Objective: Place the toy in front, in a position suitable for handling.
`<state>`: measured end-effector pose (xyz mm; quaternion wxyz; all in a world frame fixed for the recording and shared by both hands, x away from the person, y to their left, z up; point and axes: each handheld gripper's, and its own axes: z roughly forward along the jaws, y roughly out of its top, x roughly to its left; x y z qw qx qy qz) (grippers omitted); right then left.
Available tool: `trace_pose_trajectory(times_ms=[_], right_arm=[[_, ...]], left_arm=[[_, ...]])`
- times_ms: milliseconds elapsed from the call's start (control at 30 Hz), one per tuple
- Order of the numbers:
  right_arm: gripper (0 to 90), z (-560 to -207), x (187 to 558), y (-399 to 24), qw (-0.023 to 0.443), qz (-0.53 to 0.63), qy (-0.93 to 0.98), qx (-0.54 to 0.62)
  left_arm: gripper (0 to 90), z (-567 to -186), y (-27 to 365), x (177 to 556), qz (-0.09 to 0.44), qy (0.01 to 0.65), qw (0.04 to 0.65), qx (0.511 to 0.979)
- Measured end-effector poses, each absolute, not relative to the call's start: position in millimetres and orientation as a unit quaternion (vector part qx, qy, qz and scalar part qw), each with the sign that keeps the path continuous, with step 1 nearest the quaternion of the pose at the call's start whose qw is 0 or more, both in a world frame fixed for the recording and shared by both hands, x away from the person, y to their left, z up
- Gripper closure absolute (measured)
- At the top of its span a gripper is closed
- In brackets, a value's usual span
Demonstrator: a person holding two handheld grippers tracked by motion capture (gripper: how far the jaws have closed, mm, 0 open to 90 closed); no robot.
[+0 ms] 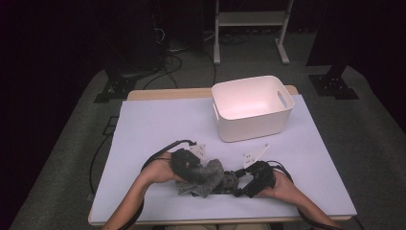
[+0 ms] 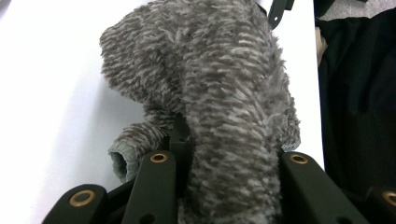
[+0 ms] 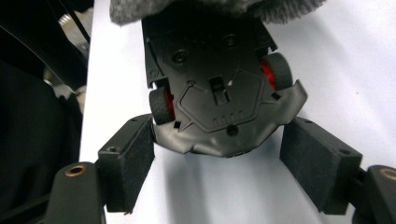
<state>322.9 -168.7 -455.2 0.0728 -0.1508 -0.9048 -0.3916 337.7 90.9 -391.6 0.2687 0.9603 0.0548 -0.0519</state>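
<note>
A grey fuzzy sock [image 1: 207,176] lies bunched near the table's front edge, and my left gripper [image 1: 198,172] is shut on it. In the left gripper view the sock [image 2: 210,70] rises thick between the black jaws of the left gripper [image 2: 229,161], with a rolled cuff at lower left. A black toy car [image 3: 219,93] with red wheel hubs shows its underside, its far end under the sock [image 3: 140,11]. My right gripper [image 3: 219,158] stands open, its pads [image 3: 128,158] close beside the car's near end. From above, the car [image 1: 230,179] sits between the sock and the right gripper [image 1: 238,184].
A white plastic bin [image 1: 249,127] with handle slots stands at the back right of the pale table cover [image 1: 158,124]. Cables trail from both grippers. The person's dark clothing [image 2: 359,93] is beside the table's near edge.
</note>
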Motion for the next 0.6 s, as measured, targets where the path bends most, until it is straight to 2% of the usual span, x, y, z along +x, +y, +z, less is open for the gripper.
trace_pose_trajectory(times_ms=[200,600], right_arm=[[20.6,-450,331,-165,0.088,-0.385,-0.906,-0.151],[19.7,-446,347,-148,0.124,-0.394,-0.897,-0.155]], left_arm=[[68.4,-391,88,339,-0.049,0.051,0.266,0.961],[68.3,-389,83,340,-0.049,0.045,0.262,0.963]])
